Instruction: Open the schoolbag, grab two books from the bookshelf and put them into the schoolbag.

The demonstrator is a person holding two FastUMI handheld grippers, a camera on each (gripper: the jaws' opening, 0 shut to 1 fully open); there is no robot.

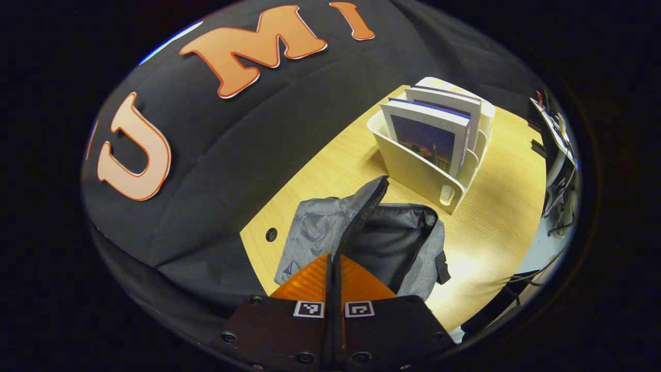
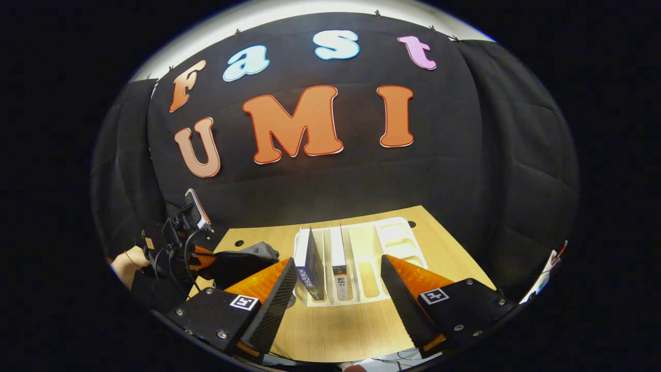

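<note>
Nearest in the left gripper view, the left gripper (image 1: 333, 268) has its two fingers pressed together on the raised dark-lined flap edge of the grey fabric schoolbag (image 1: 315, 230), holding its mouth open. That one bag lies on the pale wooden table (image 1: 496, 222), and its dark inside shows just right of the fingers. Farther right stands one white plastic bookshelf rack (image 1: 413, 168) with two books upright in its slots: a blue-covered book (image 1: 426, 139) in front and a white-covered book (image 1: 454, 106) behind it.

In the right gripper view, the left gripper and the hand (image 2: 129, 263) holding it sit at the far left beside the bag. The right gripper (image 2: 338, 281) hangs with its jaws spread wide, gripping nothing, in front of the rack, where the two books stand in the left slots.
</note>
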